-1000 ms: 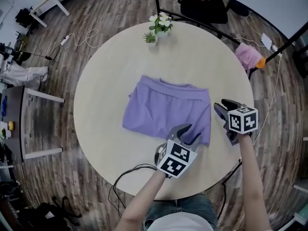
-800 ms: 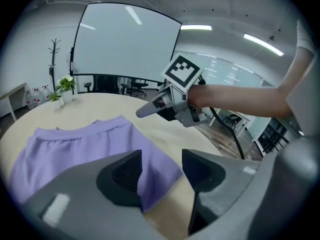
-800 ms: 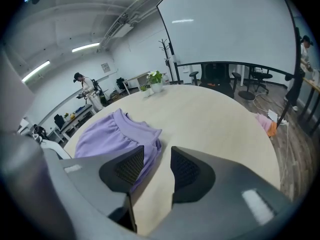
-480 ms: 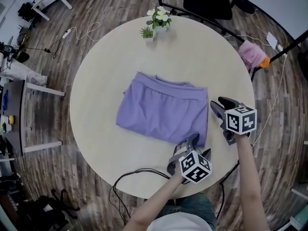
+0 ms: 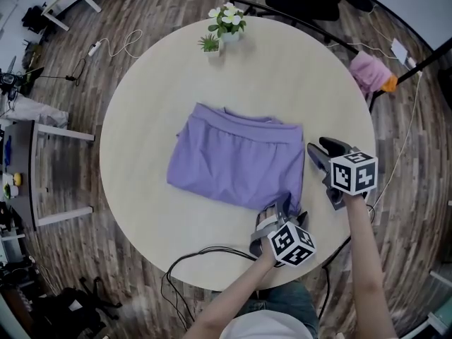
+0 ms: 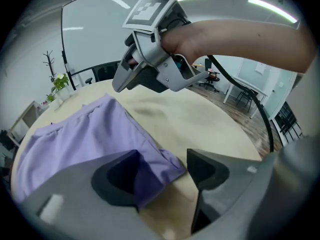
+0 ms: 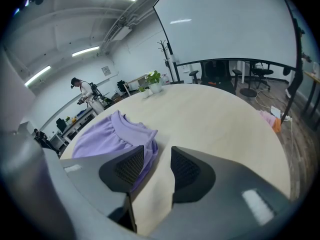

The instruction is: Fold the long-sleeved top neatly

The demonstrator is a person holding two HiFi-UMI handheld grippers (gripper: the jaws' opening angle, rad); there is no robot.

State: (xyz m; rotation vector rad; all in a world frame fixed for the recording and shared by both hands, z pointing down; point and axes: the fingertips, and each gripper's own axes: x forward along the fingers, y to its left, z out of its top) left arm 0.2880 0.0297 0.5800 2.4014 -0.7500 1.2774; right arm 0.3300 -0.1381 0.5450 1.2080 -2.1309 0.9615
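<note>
The purple long-sleeved top (image 5: 233, 161) lies folded into a rough rectangle in the middle of the round beige table (image 5: 155, 90). My left gripper (image 5: 284, 207) is low at the top's near right corner, pointing steeply down. In the left gripper view its jaws (image 6: 162, 171) stand open with that corner of the top (image 6: 165, 161) lying between them, not pinched. My right gripper (image 5: 323, 149) hovers just off the top's right edge. Its jaws (image 7: 157, 169) are open over bare table, with the top's folded edge (image 7: 142, 144) beside the left jaw.
Two small potted plants (image 5: 226, 20) stand at the table's far edge. A black cable (image 5: 205, 254) loops over the near edge. A pink cloth (image 5: 369, 73) lies off the table at the right. A person (image 7: 82, 91) stands far off in the right gripper view.
My left gripper has slid from the top's near edge toward its near right corner and dropped lower. The right gripper has stayed where it was.
</note>
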